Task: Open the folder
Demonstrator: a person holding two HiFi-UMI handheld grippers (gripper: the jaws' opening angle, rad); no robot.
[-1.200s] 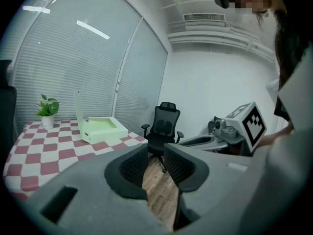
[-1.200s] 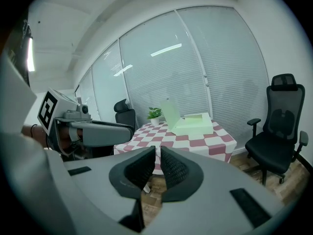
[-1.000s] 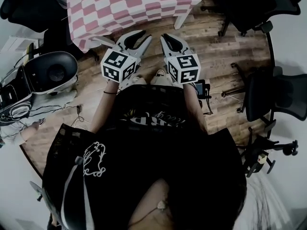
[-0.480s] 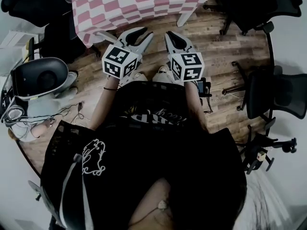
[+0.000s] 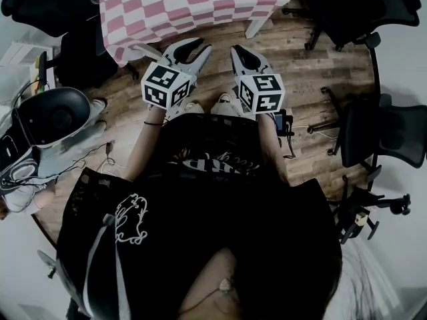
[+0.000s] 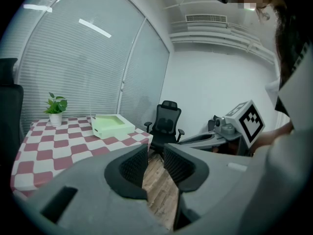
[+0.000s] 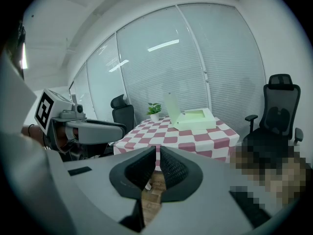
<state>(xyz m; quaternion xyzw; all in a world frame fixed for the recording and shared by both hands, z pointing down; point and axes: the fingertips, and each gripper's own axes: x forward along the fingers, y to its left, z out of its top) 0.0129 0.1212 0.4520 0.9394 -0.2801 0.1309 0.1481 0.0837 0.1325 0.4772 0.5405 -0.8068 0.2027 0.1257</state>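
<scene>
Over the preceding second the left tool (image 6: pixel 155 153) and right tool (image 7: pixel 157 153) had barely shifted and remained short of the checked surface (image 7: pixel 195 138), so the task had probably not begun. The left jaws stood narrowly apart and empty, the right all but together and empty. The pale green folder (image 7: pixel 195 117) lay untouched toward the surface's far end. Bare floor lay before the surface, with an office chair (image 7: pixel 279 109) beside it.

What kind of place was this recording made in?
Most likely an office or small meeting room: black swivel office chairs stand on a wooden floor, tall glass walls carry slatted blinds, and a table wears a checked cloth.
</scene>
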